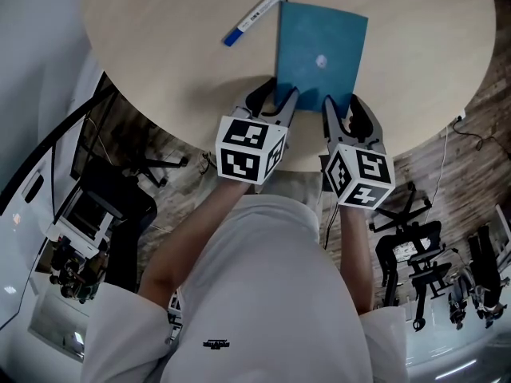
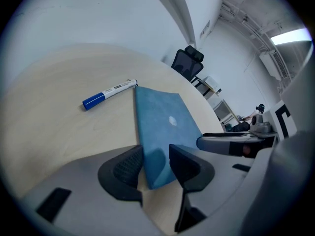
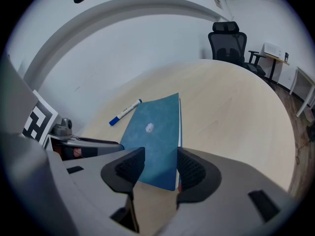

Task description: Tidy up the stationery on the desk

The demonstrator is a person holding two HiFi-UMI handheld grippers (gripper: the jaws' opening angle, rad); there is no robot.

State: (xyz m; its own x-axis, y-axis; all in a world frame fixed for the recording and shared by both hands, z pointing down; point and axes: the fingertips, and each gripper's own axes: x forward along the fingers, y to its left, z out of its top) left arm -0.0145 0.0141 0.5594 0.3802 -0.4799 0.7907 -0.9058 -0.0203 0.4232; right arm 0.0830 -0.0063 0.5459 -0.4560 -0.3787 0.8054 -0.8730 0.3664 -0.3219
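A blue notebook (image 1: 321,46) (image 2: 165,127) (image 3: 152,136) lies flat on the round pale wooden table (image 1: 160,54), its near edge toward me. A white marker with a blue cap (image 1: 254,16) (image 2: 108,95) (image 3: 124,112) rests just off its far left corner. My left gripper (image 1: 275,98) (image 2: 156,163) is open, its jaws straddling the notebook's near left corner. At the near right corner my right gripper (image 1: 342,106) (image 3: 160,168) is open too, with the notebook's edge between its jaws. Neither pair of jaws is closed on the cover.
The table's near edge runs right under both grippers. A black office chair (image 2: 189,63) (image 3: 229,38) stands beyond the far side of the table. Chair bases and stands (image 1: 407,246) crowd the floor to the right, and a dark cart (image 1: 104,206) sits to the left.
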